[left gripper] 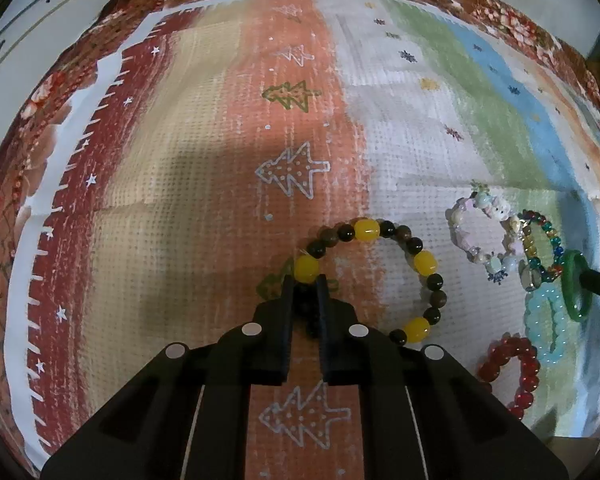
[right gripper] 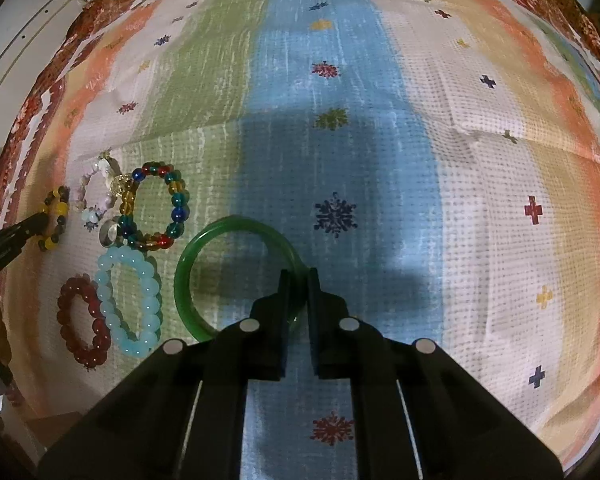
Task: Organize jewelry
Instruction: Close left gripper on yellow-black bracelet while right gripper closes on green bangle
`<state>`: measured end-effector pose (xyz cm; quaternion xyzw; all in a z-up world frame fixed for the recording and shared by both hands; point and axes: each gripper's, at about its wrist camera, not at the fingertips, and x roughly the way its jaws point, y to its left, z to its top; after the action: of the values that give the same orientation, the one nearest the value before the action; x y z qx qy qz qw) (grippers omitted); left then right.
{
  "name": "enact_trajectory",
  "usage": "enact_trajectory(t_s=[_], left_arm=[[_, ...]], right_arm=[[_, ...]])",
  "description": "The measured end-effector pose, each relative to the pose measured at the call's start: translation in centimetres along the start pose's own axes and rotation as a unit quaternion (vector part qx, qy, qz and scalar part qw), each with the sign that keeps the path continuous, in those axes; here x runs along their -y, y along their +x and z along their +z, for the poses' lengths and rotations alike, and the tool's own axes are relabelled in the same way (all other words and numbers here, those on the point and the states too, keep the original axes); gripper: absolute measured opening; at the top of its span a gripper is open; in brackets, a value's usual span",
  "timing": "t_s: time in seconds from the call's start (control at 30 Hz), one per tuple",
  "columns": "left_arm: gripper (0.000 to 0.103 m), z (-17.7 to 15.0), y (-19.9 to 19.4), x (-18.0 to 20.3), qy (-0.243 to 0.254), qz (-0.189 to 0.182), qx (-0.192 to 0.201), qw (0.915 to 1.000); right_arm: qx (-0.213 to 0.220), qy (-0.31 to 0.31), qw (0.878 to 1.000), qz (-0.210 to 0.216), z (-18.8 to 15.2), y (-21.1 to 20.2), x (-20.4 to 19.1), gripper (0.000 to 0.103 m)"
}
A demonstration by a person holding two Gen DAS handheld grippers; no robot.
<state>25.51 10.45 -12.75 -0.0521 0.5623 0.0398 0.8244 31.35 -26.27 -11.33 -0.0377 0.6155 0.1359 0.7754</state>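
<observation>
My left gripper is shut on a bracelet of yellow and dark brown beads, pinching its near left part. My right gripper is shut on a green jade bangle, gripping its right side. The bangle also shows in the left wrist view. The yellow-and-brown bracelet shows small in the right wrist view with the left gripper's fingers on it. Both lie low over the striped cloth.
On the cloth lie a pale pink charm bracelet, a multicoloured glass bead bracelet, a light blue bead bracelet, a dark red bead bracelet and a silver ring. A floral cloth borders the table.
</observation>
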Motion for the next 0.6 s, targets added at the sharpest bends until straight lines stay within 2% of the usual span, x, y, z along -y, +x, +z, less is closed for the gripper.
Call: enact_trajectory(t_s=[0.43, 0.6], left_arm=[[0.010, 0.4, -3.1, 0.6, -0.006, -0.040, 0.030, 0.9987], [0.010, 0.1, -3.7, 1.4, 0.003, -0.041, 0.035, 0.9985]], right_arm=[[0.014, -0.003, 1.000, 0.014, -0.1, -1.9, 0.0, 0.009], [0.022, -0.012, 1.000, 0.010, -0.2, -2.7, -0.5, 0.009]])
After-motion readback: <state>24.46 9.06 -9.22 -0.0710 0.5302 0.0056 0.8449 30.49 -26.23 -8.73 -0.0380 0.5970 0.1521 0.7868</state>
